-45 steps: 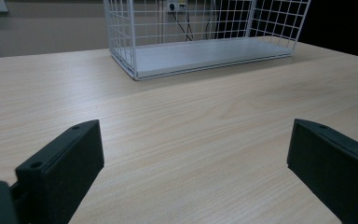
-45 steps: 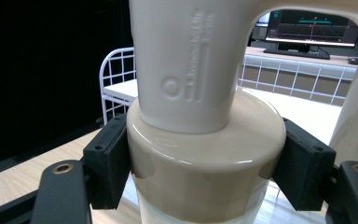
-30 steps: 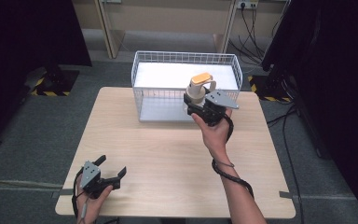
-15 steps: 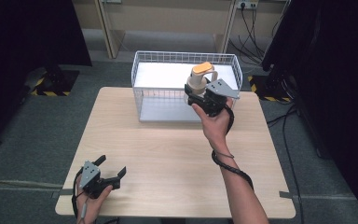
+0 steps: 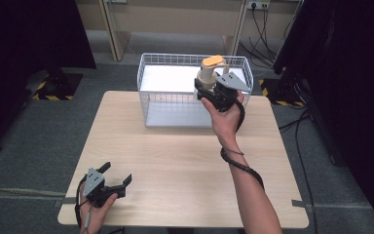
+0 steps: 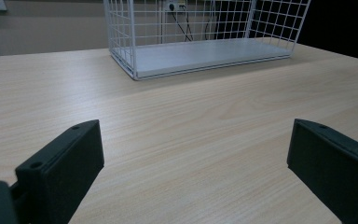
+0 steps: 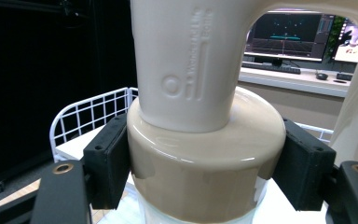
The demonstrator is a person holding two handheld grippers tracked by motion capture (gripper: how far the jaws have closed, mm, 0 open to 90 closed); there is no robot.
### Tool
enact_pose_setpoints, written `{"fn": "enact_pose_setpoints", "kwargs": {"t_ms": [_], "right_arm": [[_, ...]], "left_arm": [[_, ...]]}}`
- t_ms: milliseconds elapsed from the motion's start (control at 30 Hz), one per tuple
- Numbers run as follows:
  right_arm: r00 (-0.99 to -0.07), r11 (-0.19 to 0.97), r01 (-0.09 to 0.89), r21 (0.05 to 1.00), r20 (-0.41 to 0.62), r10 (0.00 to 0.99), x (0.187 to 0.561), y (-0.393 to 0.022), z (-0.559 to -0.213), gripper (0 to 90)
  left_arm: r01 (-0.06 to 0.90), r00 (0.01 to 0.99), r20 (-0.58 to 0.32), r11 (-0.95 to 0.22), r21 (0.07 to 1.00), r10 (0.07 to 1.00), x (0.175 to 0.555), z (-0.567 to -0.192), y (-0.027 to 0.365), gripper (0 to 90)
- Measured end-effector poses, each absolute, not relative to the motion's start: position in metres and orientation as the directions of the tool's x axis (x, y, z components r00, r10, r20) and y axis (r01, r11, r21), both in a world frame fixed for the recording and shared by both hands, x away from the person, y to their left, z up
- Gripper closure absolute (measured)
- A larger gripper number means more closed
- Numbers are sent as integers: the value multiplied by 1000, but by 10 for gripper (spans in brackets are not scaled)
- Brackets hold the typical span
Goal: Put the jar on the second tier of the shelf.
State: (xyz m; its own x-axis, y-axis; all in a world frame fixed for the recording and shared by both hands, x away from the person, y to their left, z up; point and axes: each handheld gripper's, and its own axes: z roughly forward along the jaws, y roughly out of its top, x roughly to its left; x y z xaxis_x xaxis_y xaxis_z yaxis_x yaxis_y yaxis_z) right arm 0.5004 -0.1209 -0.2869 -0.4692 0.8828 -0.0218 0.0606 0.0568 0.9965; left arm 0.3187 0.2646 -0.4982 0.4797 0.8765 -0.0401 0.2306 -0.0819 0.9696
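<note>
Oil jug [image 5: 209,73]: cream, orange cap, clamped at shoulder between right gripper [image 5: 213,90] pads, held aloft over basket [image 5: 148,95] near right rim. Pickup done; lowering into basket and release judged outstanding. Left gripper [image 5: 113,183]: jaws wide apart, empty, resting at table [image 5: 185,156] front-left corner.

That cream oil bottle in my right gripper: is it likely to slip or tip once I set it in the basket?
Probably slippery: the oil bottle looks glossy and rounded where the right gripper clamps it. It seems rigid, not bending under the pads. Being tall with an orange cap, it may tip on the wire basket floor.
</note>
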Motion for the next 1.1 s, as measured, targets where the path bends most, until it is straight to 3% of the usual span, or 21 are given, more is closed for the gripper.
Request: {"fn": "enact_pose_setpoints", "kwargs": {"t_ms": [1100], "right_arm": [[-425,36,100,994,10,905,544,-122,-272,292]], "left_arm": [[231,481,-43,-79,970,876,319,-498,265,29]]}}
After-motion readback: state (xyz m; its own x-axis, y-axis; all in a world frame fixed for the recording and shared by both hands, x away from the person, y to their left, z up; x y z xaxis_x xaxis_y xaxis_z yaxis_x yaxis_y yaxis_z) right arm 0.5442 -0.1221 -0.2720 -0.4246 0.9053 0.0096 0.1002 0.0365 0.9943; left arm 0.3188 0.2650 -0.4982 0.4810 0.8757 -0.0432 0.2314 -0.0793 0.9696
